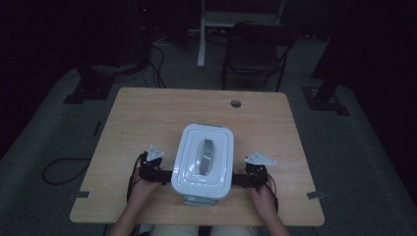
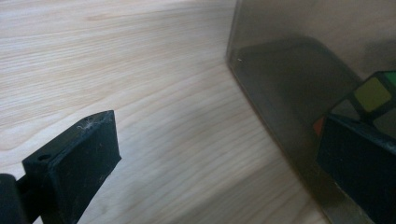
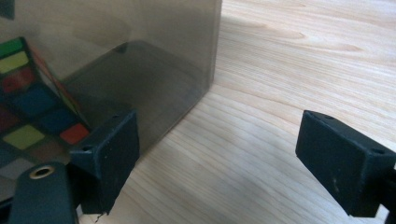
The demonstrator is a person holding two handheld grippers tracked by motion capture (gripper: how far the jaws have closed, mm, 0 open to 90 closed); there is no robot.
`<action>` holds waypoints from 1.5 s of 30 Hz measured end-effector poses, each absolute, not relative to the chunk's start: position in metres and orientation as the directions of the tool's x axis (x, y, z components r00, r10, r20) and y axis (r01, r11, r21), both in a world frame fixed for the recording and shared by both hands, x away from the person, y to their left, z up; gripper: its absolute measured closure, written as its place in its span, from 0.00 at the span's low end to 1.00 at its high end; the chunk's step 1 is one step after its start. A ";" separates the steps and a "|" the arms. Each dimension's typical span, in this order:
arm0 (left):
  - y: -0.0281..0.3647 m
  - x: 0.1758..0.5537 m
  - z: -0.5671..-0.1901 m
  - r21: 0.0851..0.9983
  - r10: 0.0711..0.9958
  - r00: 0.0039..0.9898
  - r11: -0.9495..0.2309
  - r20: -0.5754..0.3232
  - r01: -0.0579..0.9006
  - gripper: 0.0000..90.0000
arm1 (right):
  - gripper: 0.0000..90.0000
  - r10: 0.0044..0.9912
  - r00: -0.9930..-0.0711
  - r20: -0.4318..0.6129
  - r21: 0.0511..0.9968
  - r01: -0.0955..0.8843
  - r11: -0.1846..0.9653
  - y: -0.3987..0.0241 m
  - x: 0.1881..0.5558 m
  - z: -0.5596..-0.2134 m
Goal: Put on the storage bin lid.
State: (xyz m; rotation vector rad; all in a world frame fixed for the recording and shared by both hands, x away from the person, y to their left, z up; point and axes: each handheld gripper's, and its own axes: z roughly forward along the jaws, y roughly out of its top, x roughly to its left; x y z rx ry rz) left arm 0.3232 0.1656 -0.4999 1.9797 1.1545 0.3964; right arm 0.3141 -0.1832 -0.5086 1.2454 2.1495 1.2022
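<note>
Both grippers, left gripper [image 1: 166, 175] and right gripper [image 1: 237, 180], are held wide apart against the box [image 1: 202, 162] near the table's [image 1: 147, 113] front edge; equal pushes are needed to lift it level.

Wooden table in a dark room, with furniture standing behind it

The light wooden table [image 1: 147, 118] had a small round hole [image 1: 236, 103] near its far edge. Beyond it, a dark folding chair [image 1: 258, 51] stood on the grey carpet, just beside a white upright post [image 1: 201, 37]. Black cables [image 1: 61, 169] looped across the floor to the table's left, and dark stand bases [image 1: 91, 88] sat off both far corners.
</note>
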 end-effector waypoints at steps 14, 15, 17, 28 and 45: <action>0.136 0.324 -0.499 0.762 0.789 0.604 -0.324 -0.109 0.561 0.01 | 0.15 0.864 -0.490 0.116 0.824 0.533 0.192 -0.214 0.318 -0.511; 0.135 0.324 -0.499 0.763 0.788 0.607 -0.328 -0.105 0.557 0.01 | 0.15 0.865 -0.487 0.120 0.822 0.537 0.189 -0.215 0.317 -0.512; 0.133 0.325 -0.499 0.763 0.785 0.610 -0.330 -0.105 0.556 0.01 | 0.15 0.868 -0.484 0.113 0.825 0.532 0.189 -0.217 0.316 -0.512; 0.114 0.341 -0.497 0.756 0.784 0.616 -0.355 -0.080 0.550 0.01 | 0.16 0.893 -0.440 0.098 0.823 0.540 0.176 -0.229 0.309 -0.513; 0.137 0.345 -0.504 0.754 0.791 0.604 -0.342 -0.091 0.561 0.01 | 0.14 0.918 -0.394 0.047 0.803 0.561 0.200 -0.249 0.298 -0.517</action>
